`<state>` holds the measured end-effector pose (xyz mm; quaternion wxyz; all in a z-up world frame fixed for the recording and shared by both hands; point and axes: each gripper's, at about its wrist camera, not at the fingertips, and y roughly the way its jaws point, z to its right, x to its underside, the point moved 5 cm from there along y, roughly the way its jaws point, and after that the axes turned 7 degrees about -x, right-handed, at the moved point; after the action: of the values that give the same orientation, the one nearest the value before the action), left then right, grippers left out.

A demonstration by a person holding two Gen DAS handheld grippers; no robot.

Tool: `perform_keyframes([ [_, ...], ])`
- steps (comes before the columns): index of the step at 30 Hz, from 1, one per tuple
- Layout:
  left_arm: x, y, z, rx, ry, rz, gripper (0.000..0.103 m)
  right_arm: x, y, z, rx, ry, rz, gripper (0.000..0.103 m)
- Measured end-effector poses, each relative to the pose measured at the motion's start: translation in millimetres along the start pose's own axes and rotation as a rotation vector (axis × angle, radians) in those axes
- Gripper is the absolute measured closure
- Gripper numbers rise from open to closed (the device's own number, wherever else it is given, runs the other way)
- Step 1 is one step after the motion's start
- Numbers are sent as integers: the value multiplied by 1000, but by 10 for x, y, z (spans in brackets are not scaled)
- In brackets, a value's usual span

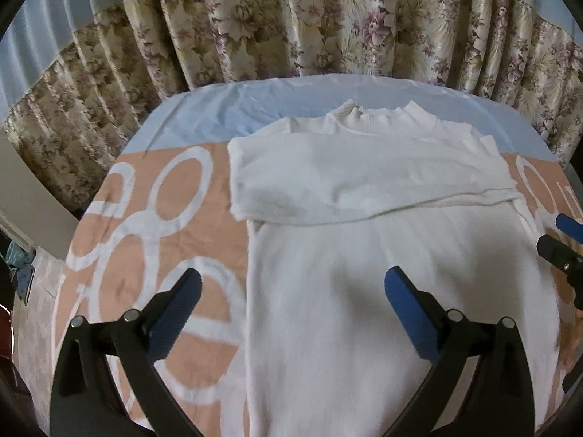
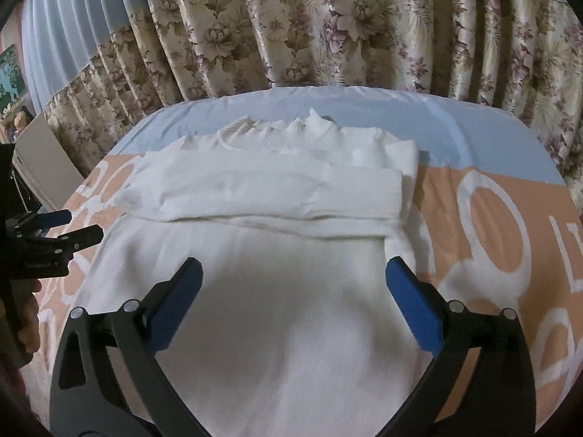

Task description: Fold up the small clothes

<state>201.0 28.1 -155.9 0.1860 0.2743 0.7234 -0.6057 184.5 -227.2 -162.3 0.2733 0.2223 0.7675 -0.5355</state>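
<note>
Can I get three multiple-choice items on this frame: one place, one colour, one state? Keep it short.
1. Where do the sweater's sleeves lie?
A. Folded across its chest
B. Spread out to both sides
C. Hanging off the bed

2. What colour are the pads on the fingers?
A. Red
B. Blue
C. Green

3. What are the right gripper's fingers doing?
A. Shut on the hem
B. Shut on a sleeve
C. Open, holding nothing

Key: 1 A, the sleeves are stacked across the white sweater below the collar. 2 B, the pads are blue. 3 C, the right gripper stands wide above the cloth, pinching nothing.
</note>
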Motion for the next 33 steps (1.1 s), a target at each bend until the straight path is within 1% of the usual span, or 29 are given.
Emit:
perform_keyframes([
  [4,151,-205,-61,-6,-19,15,2,184,-220,-69,9,10,5,3],
  [9,410,-433,-124,-17,-36,26,2,380,-509,-128,91,-13,43,3],
  [11,533,-490,-174,-7,-46,27,2,473,-632,-150,148,-30,59,3],
  [12,614,-512,-209,4,-51,26,2,538,-689,-153,199,-50,61,3],
  [16,921,-532,-336,16,-49,-2,2,785,-769,-129,383,-133,21,3],
  [17,1036,-530,-377,23,-52,-10,2,853,-797,-123,397,-141,12,3],
  [18,1121,-523,-390,32,-54,-20,2,924,-837,-124,389,-141,8,3],
  [20,1297,-503,-406,57,-61,-47,2,1102,-916,-128,323,-113,-15,3],
  [22,1499,-474,-406,87,-68,-78,2,1267,-974,-116,284,-91,-45,3],
  [24,1628,-485,-378,100,-70,-90,2,1403,-1021,-111,278,-83,-55,3],
  [26,1736,-518,-310,147,-71,-107,2,1540,-1059,-115,292,-82,-66,3],
  [28,1830,-596,-206,213,-62,-114,2,1649,-1091,-130,280,-75,-70,3],
  [31,1923,-658,-86,241,-26,-124,2,1749,-1136,-143,222,-43,-77,3],
  [33,1987,-643,-42,230,-8,-146,2,1787,-1165,-122,191,-17,-93,3],
])
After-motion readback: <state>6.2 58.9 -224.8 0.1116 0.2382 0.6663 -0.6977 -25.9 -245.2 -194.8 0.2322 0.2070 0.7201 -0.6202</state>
